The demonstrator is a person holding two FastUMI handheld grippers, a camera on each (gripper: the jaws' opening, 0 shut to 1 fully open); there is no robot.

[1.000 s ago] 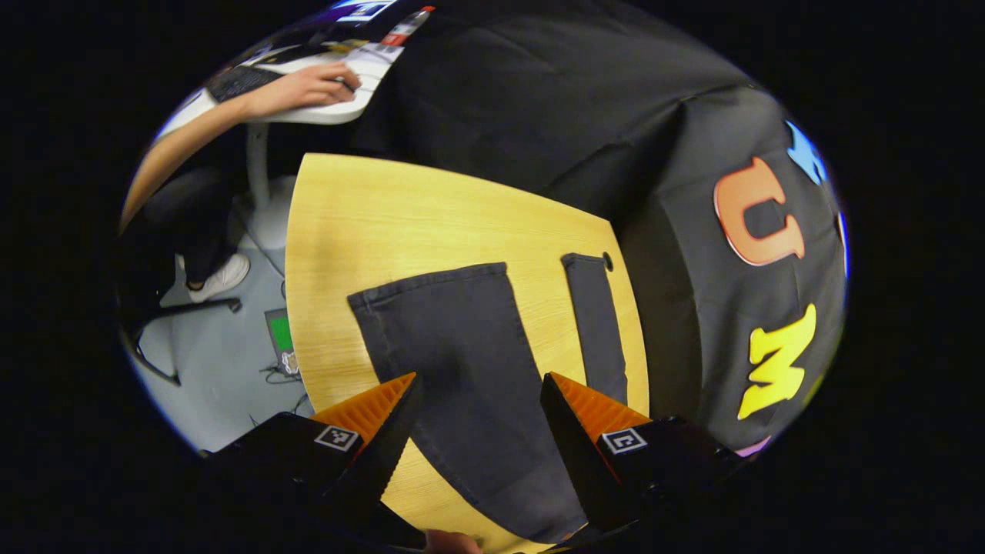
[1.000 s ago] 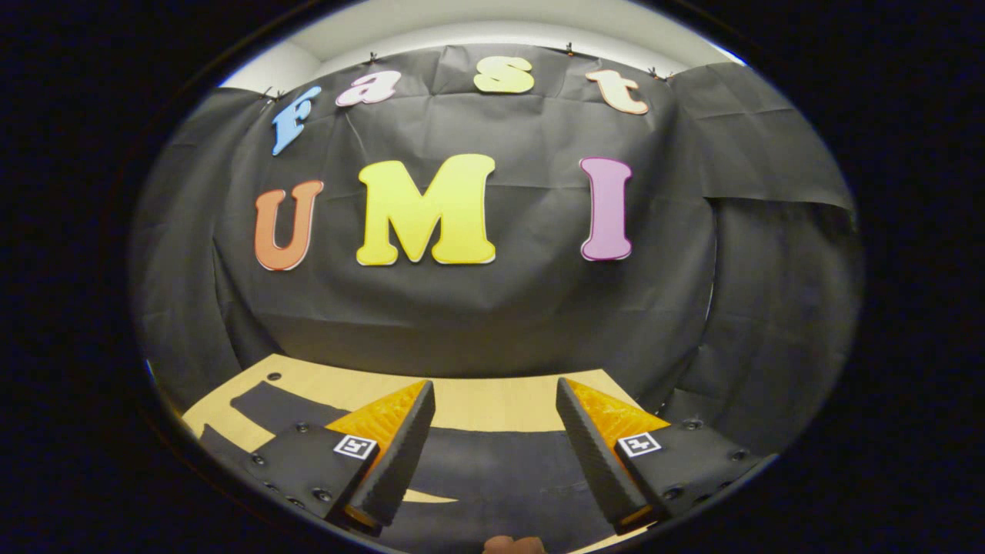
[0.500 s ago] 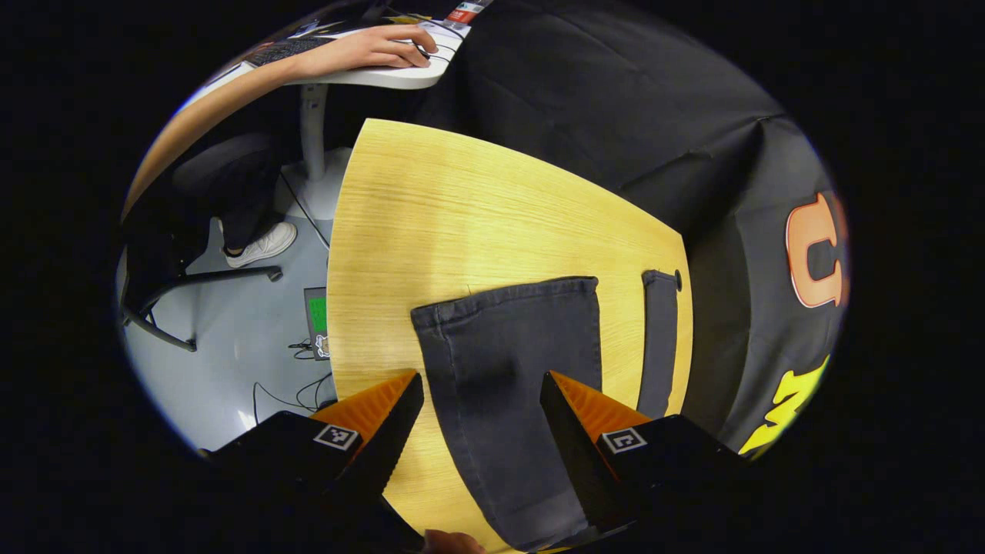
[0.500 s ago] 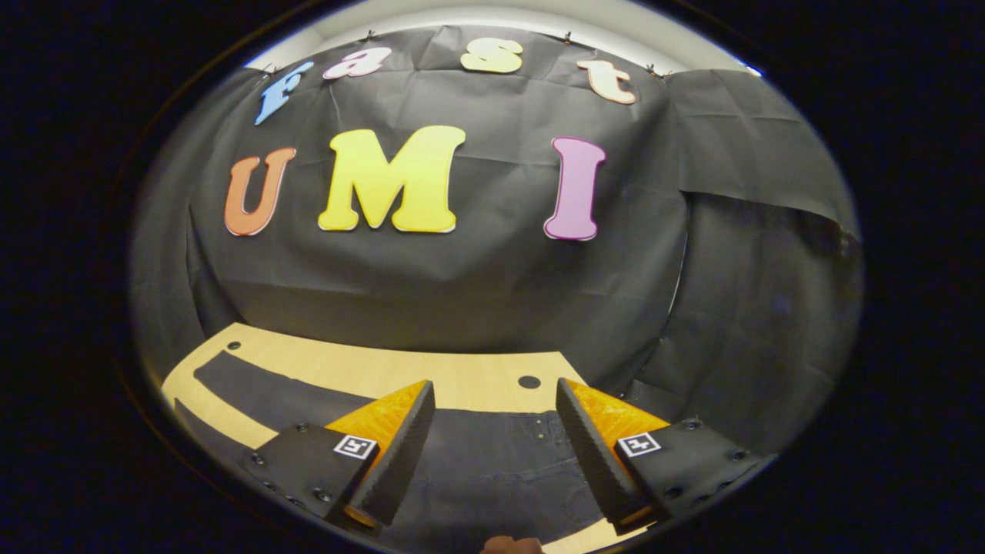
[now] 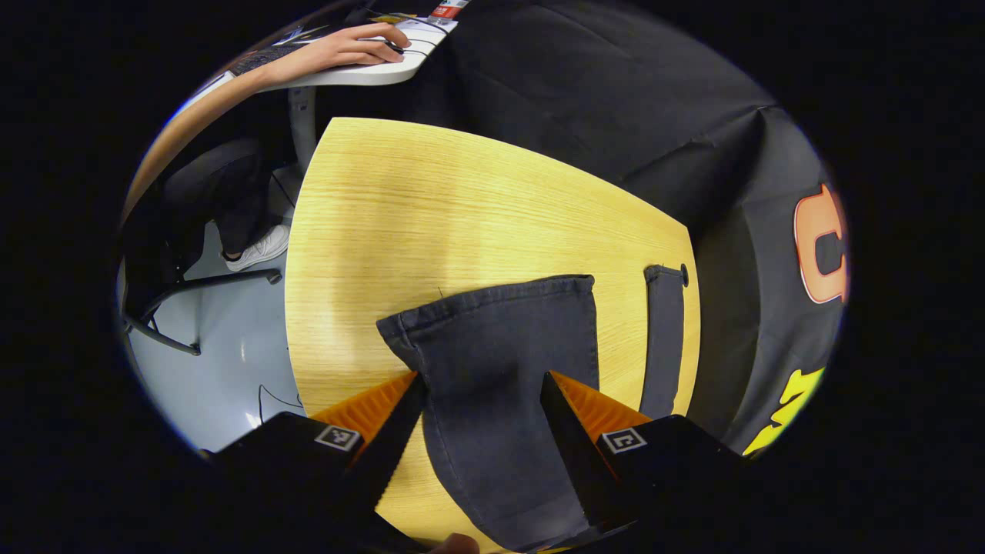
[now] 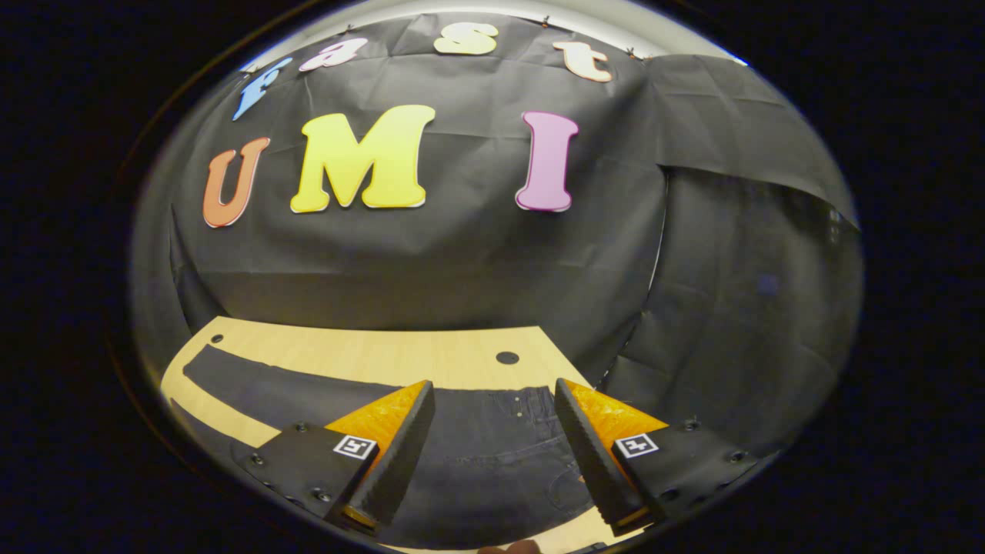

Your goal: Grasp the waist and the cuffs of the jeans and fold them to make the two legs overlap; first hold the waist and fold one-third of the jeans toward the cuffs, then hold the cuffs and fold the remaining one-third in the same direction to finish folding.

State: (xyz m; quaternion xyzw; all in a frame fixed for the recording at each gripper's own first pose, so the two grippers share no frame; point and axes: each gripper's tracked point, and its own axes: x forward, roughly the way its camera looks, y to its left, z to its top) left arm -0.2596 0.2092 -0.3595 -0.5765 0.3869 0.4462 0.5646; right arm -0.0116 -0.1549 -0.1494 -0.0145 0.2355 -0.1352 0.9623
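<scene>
Jeans [image 5: 500,362] lie flat on the wooden surface [image 5: 431,208], both legs spread apart, not overlapped.

Left gripper view: left gripper [image 5: 481,419] hovers over the near leg, jaws open, fingers either side of the leg just short of its cuff [image 5: 492,296]. Not touching the cloth as far as I can tell. Second leg [image 5: 664,338] runs along the far edge of the surface, a strip of bare wood between the two. Small round hole [image 5: 683,275] in the surface right at that leg's cuff.

Right gripper view: right gripper [image 6: 494,442] sits above the waist end of the jeans [image 6: 492,454], jaws open, nothing between them gripped. Waistband with button rivets [image 6: 523,400] and a pocket seam visible between the fingers. A leg [image 6: 269,385] stretches away to the left across the surface [image 6: 385,350]. Another hole [image 6: 507,358] in the wood beyond the waist.

Background, left gripper view: a person's hand [image 5: 354,46] on a mouse at a white desk [image 5: 362,73], shoe [image 5: 258,248] on the grey floor [image 5: 215,346].
</scene>
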